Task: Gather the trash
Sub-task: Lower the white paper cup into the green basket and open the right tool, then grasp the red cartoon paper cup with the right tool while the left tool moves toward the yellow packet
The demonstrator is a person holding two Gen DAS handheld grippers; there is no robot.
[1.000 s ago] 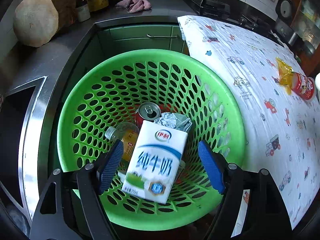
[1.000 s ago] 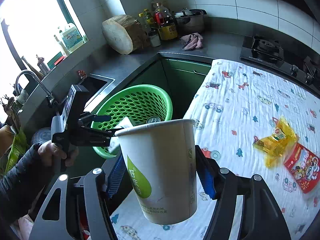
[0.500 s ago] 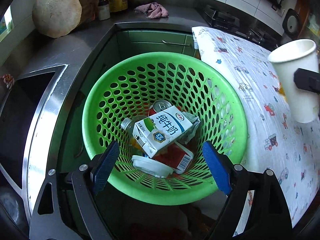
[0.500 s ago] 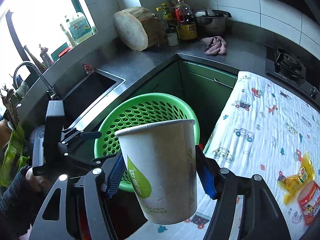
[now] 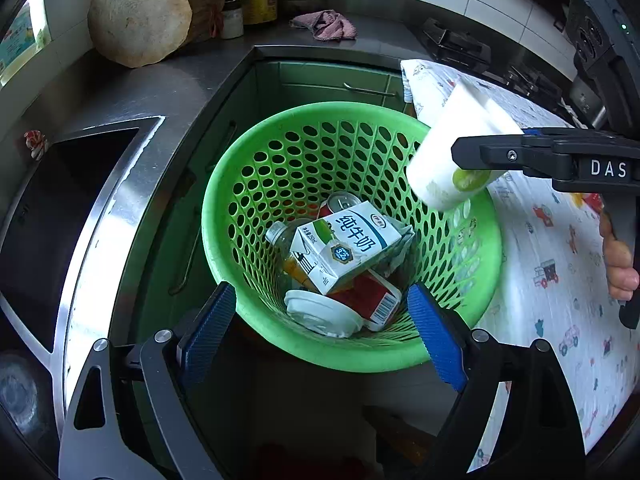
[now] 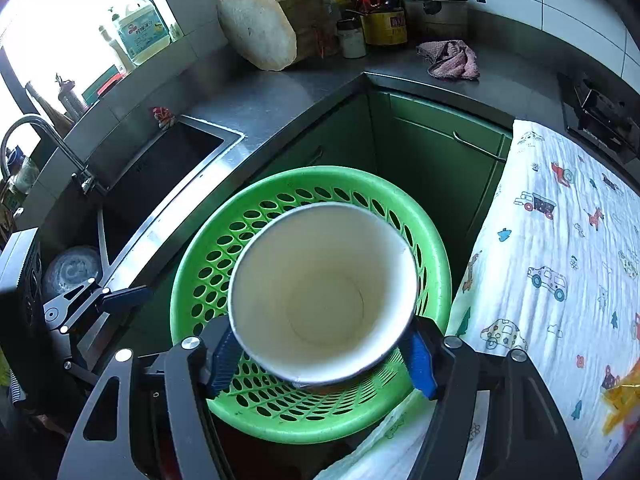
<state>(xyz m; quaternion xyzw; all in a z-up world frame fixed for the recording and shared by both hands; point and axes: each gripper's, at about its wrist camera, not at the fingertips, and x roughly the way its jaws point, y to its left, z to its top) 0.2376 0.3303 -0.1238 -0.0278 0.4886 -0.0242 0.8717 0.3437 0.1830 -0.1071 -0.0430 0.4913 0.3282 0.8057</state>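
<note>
Cup (image 6: 320, 296) now over basket (image 6: 434, 280)

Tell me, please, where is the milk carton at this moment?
In the left wrist view, the milk carton lies on its side at the bottom of the green basket, on top of a red can and a bottle.

A round wooden chopping block (image 6: 260, 20) lies on the dark table (image 6: 280, 92) at upper centre, bottles (image 6: 376, 4) and a metal pot (image 6: 436, 4) just right of it. A pink rag (image 6: 450, 60) sits further right. The steel sink (image 6: 156, 172) and faucet (image 6: 40, 136) occupy the left.
</note>
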